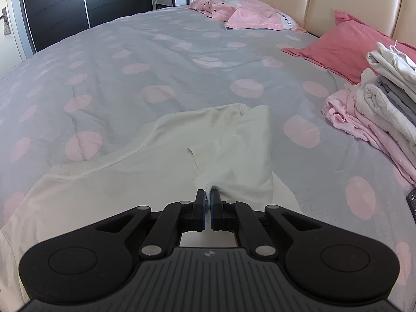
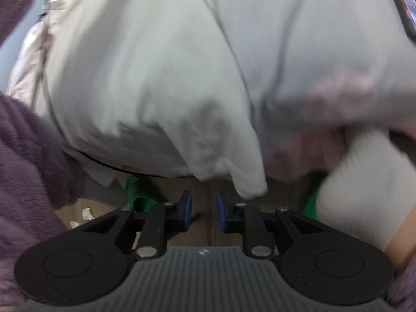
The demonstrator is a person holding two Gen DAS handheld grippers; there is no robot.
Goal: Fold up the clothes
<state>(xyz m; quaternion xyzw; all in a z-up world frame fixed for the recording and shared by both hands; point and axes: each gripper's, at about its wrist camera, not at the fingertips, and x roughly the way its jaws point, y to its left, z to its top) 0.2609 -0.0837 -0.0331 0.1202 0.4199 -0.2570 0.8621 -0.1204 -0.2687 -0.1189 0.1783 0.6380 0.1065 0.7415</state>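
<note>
The left gripper (image 1: 207,195) is pinching a bunched fold of a white hooded top (image 1: 161,156) on a grey bed cover with pink dots (image 1: 156,59), its jaws closed tight on the cloth. From that pinch the garment is fanning away toward 12 o'clock, where the hood is lying, and toward 9 o'clock, where the body is spreading across the bed — its long axis appears to be running from 8 o'clock to 1 o'clock. A stack of folded clothes (image 1: 384,98) is waiting at 2 o'clock.

The right gripper (image 2: 204,208) is hanging over the bed's edge with its jaws narrowly parted and nothing between them; a drooping corner of the white top (image 2: 249,187) is dangling just beside it at 1 o'clock. In this blurred view that corner looks like the nearer catch for the right hand — the left is already anchored.
</note>
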